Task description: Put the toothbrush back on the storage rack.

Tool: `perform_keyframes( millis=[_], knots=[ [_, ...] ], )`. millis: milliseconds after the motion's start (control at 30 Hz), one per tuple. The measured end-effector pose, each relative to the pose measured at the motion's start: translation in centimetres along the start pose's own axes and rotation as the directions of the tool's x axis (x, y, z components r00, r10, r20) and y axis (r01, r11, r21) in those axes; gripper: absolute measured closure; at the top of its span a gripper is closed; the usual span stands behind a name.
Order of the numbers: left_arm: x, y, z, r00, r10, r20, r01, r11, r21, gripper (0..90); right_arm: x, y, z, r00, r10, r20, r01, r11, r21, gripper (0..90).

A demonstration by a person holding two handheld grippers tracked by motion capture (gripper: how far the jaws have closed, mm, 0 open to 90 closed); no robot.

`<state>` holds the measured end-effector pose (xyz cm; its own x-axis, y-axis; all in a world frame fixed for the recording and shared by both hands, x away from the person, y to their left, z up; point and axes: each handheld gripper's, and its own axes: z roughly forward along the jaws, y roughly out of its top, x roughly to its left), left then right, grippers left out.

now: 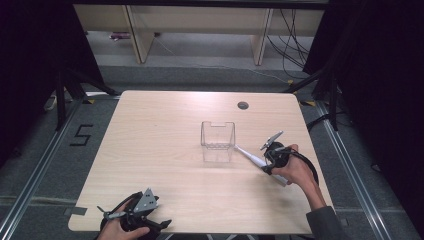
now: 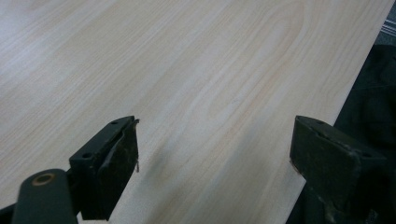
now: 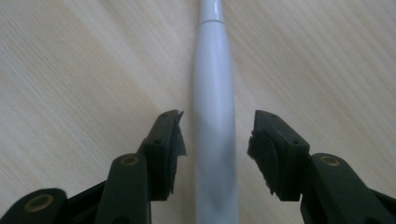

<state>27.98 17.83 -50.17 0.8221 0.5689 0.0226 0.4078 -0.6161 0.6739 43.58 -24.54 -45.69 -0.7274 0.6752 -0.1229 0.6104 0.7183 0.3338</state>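
Note:
A white, slim electric-toothbrush-like handle (image 1: 250, 156) lies flat on the wooden table (image 1: 165, 150), its thin neck pointing at a clear plastic holder (image 1: 217, 135) that stands upright near the table's middle. My right gripper (image 1: 266, 165) sits low over the handle's thick end. In the right gripper view the handle (image 3: 212, 70) runs between the jaws of this gripper (image 3: 215, 140), with a gap on each side, so the pads do not press on it. My left gripper (image 1: 159, 223) rests at the table's near edge, and in its own view it (image 2: 215, 149) stands wide open over bare wood.
A round cable hole (image 1: 243, 105) sits near the table's far edge. Dark floor and metal rails (image 1: 350, 165) flank the table. The table's near edge (image 2: 345, 93) runs close beside the left gripper's right jaw.

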Motion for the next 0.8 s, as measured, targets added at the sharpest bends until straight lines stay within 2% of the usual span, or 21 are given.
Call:
perform_keyframes(
  millis=[67, 200, 367, 467, 500, 600, 733, 767, 800],
  knots=[
    [0.0, 0.0, 0.0, 1.0000, 0.002, -0.001, -0.002, 1.0000, 0.000, 14.8, 0.1, 0.2, 0.1, 1.0000, 0.006, -0.005, -0.006, 1.000, 0.014, 52.1],
    [0.0, 0.0, 0.0, 1.0000, 0.004, 0.002, -0.004, 1.0000, 0.002, 14.8, -0.3, 0.9, 0.7, 0.9995, -0.020, -0.022, 0.021, 0.999, 0.036, 54.1],
    [0.0, 0.0, 0.0, 1.0000, 0.003, -0.001, -0.003, 1.0000, -0.001, 14.8, -0.6, 1.5, 1.3, 0.9994, -0.017, -0.032, 0.019, 0.997, 0.080, 55.2],
    [0.1, 0.0, 0.0, 1.0000, 0.002, 0.000, -0.002, 1.0000, 0.001, 14.8, -0.6, 1.7, 1.6, 0.9990, -0.016, -0.043, 0.020, 0.996, 0.086, 55.9],
    [0.1, 0.0, 0.0, 1.0000, 0.003, 0.001, -0.003, 1.0000, 0.002, 14.8, -0.7, 1.9, 1.9, 0.9978, -0.019, -0.063, 0.025, 0.995, 0.096, 56.7],
    [0.0, 0.0, 0.0, 1.0000, 0.006, 0.001, -0.006, 1.0000, 0.000, 14.8, -0.8, 2.2, 2.1, 0.9976, -0.018, -0.067, 0.025, 0.994, 0.107, 58.2],
    [0.1, 0.0, 0.0, 1.0000, 0.006, 0.000, -0.006, 1.0000, 0.000, 14.8, -1.0, 2.6, 2.4, 0.9964, -0.010, -0.084, 0.022, 0.990, 0.140, 61.2],
    [0.1, 0.0, 0.0, 1.0000, 0.006, 0.002, -0.006, 1.0000, 0.001, 14.8, -1.1, 2.8, 2.5, 0.9953, -0.029, -0.092, 0.043, 0.987, 0.152, 62.8],
    [0.1, 0.0, 0.0, 1.0000, 0.008, 0.001, -0.008, 1.0000, 0.003, 14.8, -1.1, 2.8, 2.5, 0.9958, -0.010, -0.091, 0.025, 0.986, 0.164, 63.4]
  ],
)
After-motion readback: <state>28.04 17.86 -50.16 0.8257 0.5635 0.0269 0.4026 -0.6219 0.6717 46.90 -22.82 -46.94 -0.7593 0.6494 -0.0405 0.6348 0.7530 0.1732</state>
